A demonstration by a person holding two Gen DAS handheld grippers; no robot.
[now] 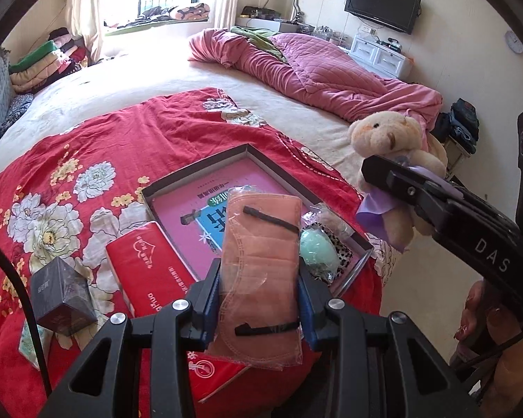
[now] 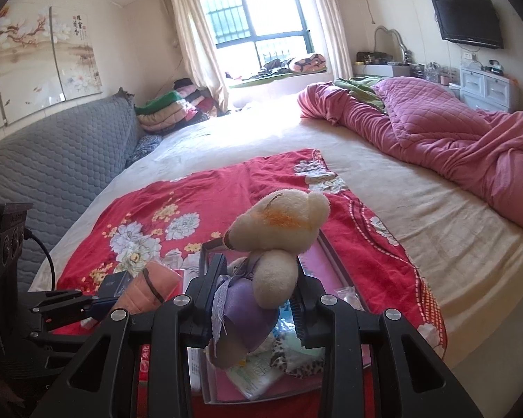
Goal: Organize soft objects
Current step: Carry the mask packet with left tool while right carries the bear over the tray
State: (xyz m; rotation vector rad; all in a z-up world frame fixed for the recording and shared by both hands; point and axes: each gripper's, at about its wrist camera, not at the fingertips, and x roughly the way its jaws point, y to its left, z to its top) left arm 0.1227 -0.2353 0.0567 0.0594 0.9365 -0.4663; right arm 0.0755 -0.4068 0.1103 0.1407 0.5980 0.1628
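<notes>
With the left tool [image 1: 259,299] gripping the plastic-wrapped orange mask pack [image 1: 261,261] and the right tool [image 2: 258,299] the cream plush bear [image 2: 279,244], lower both gently into the shallow dark-rimmed box [image 1: 191,163].

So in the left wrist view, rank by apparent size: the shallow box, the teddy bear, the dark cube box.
1. shallow box
2. teddy bear
3. dark cube box
Bear and cube look close, and the cube sits nearer the camera, so that order is unsure.

We're in a home bedroom: a wide bed [image 2: 383,188] fills the room, a rumpled pink quilt [image 2: 436,132] heaped along it, a grey padded headboard [image 2: 59,163] at one side. Curtains [image 2: 195,35] frame a barred window [image 2: 258,14], folded bedding [image 2: 171,108] stacked nearby, a television [image 2: 467,21] hangs on the wall.
</notes>
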